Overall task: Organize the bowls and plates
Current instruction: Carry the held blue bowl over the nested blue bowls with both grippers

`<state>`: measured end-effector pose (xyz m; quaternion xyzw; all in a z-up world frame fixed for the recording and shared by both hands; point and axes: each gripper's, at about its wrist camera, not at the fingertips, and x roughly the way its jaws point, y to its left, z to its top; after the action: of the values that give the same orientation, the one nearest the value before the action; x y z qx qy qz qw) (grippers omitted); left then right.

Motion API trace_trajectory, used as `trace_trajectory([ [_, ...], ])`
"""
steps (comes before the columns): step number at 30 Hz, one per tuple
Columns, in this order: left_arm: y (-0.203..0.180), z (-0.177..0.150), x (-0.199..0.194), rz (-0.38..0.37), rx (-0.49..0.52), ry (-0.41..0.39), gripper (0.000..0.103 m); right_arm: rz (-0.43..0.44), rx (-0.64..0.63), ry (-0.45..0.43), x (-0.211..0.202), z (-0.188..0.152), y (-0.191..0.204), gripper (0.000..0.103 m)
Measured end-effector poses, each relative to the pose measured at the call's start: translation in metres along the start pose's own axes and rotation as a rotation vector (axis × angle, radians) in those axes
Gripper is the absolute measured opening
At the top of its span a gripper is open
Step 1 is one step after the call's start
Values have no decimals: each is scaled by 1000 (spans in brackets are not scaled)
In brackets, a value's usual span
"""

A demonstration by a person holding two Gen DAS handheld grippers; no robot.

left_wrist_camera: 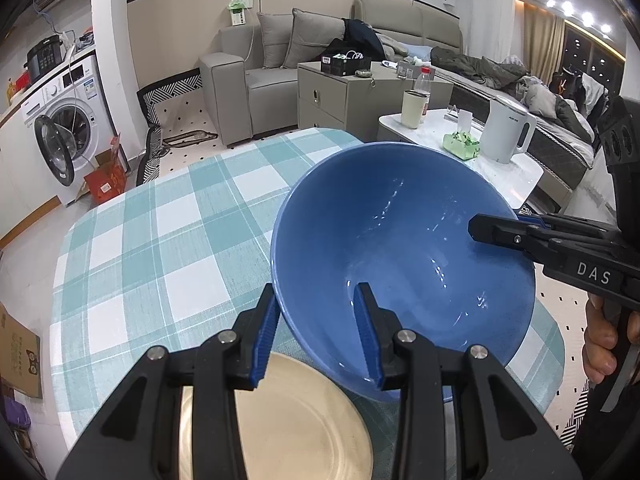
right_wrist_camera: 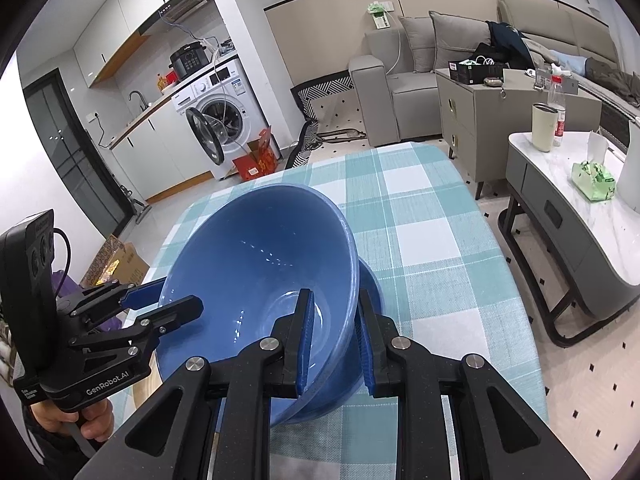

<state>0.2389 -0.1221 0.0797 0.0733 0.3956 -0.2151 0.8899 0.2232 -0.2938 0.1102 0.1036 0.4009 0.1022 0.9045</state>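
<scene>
Bowl (left_wrist_camera: 404,256), blue and glossy, is being held tilted above the checked tablecloth (left_wrist_camera: 160,248) by both grippers at once. Its near rim is being clamped by the left gripper (left_wrist_camera: 320,332) (one blue pad lying outside the wall, the other inside), while the opposite rim is being pinched by the right gripper (left_wrist_camera: 496,232), whose black fingers are being seen from the side in the left wrist view. In the right wrist view the same arrangement is being shown from the other side: the right gripper (right_wrist_camera: 334,344) is being closed on the bowl's wall, and the left gripper (right_wrist_camera: 160,308) is being closed on the far rim. A second blue bowl (right_wrist_camera: 370,288) is being partly hidden directly beneath the held one, resting on the cloth; whether the two are touching cannot be told. A cream plate (left_wrist_camera: 296,412) is being seen on the cloth just below the left gripper's fingers. A hand (left_wrist_camera: 604,336) is being shown wrapped round the right gripper's handle. Beyond the table, a washing machine (right_wrist_camera: 224,112) with its door open, a grey sofa (left_wrist_camera: 260,68) and a white side table (left_wrist_camera: 480,156) carrying a kettle (left_wrist_camera: 506,128) are being included in the background.
</scene>
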Motion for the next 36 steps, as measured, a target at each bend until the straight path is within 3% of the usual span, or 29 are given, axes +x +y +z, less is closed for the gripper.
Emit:
trace_trajectory([
  [36,-4,-6,32,77,59,48,37,-150,-106,68,37,-15,13,22],
])
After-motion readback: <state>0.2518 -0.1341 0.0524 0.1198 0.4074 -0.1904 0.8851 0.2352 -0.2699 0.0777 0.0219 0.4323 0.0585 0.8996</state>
